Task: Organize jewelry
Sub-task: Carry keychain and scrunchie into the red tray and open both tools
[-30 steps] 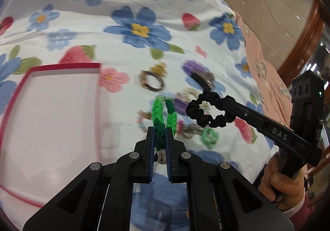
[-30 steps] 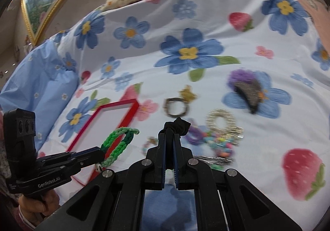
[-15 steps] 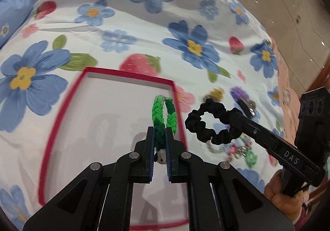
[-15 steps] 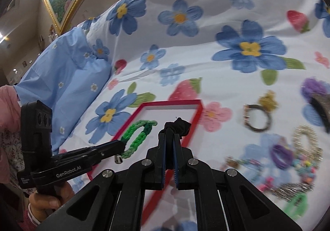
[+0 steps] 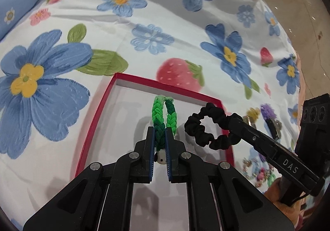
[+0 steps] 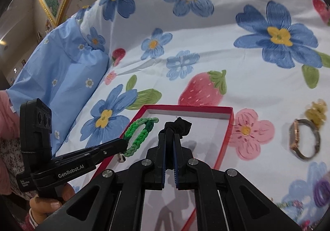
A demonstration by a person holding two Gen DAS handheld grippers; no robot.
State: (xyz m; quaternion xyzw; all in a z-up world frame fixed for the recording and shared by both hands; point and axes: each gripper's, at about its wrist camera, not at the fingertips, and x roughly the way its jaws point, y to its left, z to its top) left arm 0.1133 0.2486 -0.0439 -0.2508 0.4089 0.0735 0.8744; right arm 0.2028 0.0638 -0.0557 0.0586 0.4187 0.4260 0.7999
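My left gripper (image 5: 160,130) is shut on a green braided bracelet (image 5: 163,113) and holds it above the white floor of a red-rimmed box (image 5: 97,115). My right gripper (image 6: 169,135) is shut on a black scrunchie (image 6: 181,125), also above the box (image 6: 226,140). In the left wrist view the scrunchie (image 5: 206,127) hangs from the right gripper just right of the bracelet. In the right wrist view the bracelet (image 6: 140,134) and left gripper (image 6: 121,146) are to the left. The box holds nothing that I can see.
The box lies on a white bedsheet with blue flowers and strawberries. Loose jewelry lies right of the box: a watch (image 6: 305,140), a yellow clip (image 6: 315,113), purple bands (image 6: 321,191), and a beaded pile (image 5: 257,171). A blue pillow (image 6: 57,74) is at far left.
Both grippers have carried their items left from above the jewelry pile to over the red-rimmed box. Both stay shut on their items.
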